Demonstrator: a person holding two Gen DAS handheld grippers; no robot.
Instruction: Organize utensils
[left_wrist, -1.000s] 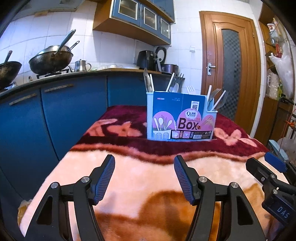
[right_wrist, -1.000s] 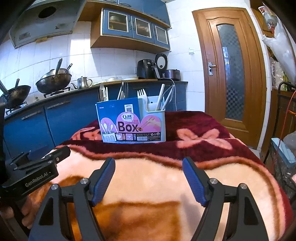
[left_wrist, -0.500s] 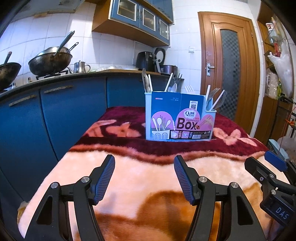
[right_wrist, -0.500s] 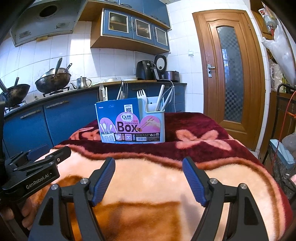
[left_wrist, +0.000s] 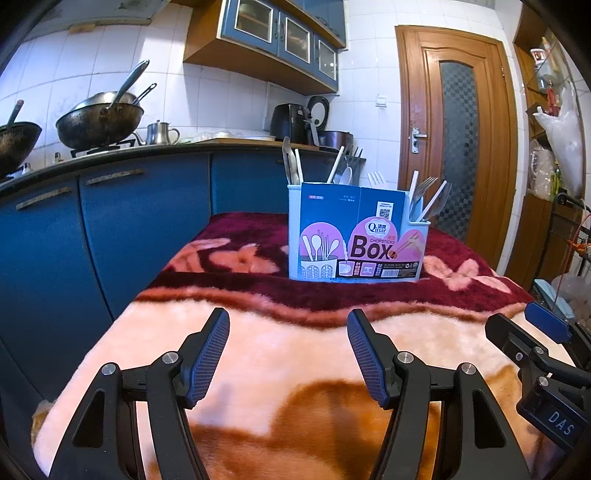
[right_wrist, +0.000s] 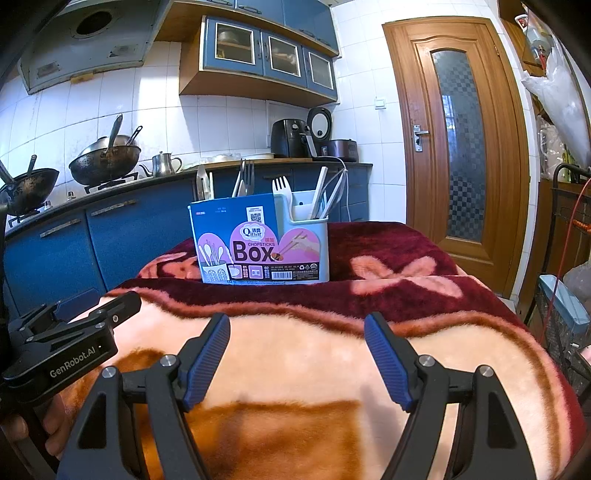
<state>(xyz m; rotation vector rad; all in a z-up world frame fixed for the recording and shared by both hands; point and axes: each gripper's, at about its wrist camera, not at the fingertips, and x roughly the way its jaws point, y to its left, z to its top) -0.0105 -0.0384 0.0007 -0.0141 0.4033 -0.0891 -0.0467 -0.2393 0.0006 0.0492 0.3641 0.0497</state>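
A: Where do the utensils stand?

B: All that show are upright in the utensil holder, the pale tub wrapped in its "Chopsticks Box" sleeve: metal forks in the end compartment, a white plastic fork, tongs at the other end. It sits well ahead of both tools on the dark red band of the plush blanket covering the worktop.

A: And the tools?

B: The left tool is released, nothing between its blue pads. The right tool likewise, spread and empty.

A: So how far along?

B: I see no loose cutlery on the blanket. Either the sorting is done, or it starts by pulling pieces out; I can't tell which.
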